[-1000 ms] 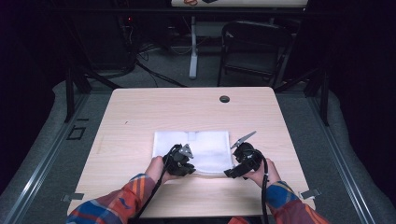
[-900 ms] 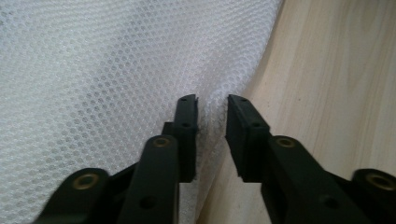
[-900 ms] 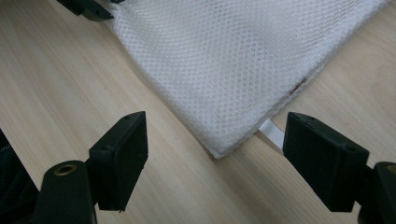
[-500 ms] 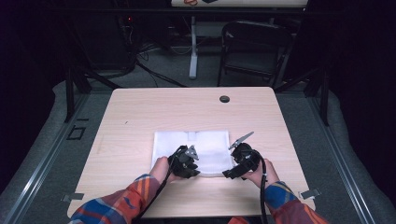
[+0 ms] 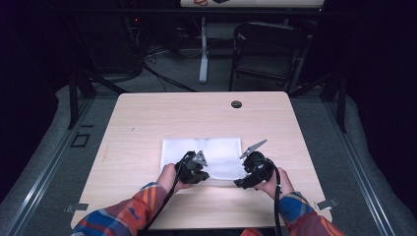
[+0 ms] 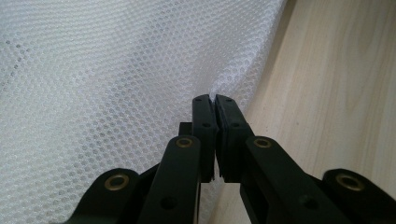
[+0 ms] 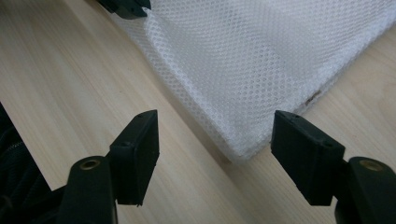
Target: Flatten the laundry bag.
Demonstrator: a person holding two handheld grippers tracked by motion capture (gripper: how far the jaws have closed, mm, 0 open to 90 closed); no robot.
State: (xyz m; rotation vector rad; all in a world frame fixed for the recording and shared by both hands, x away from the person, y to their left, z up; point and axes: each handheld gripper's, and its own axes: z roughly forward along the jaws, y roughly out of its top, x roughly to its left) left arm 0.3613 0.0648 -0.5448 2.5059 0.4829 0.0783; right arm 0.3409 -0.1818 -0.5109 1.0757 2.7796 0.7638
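A white mesh cloth lies flat on the wooden table. My left gripper sits at its near edge, left of the middle. In the left gripper view the jaws are shut and pinch a puckered fold of the mesh. My right gripper is at the cloth's near right corner. In the right gripper view its jaws stand apart on either side of that corner without touching it, and they have just been closing. The left gripper's tip shows at the top of that view.
A black grommet sits near the table's far edge. A dark folding chair and a white post stand on the floor behind the table. Bare wood surrounds the cloth on all sides.
The left forearm has swung slightly toward the right. The cloth and the right hand lie where they were.
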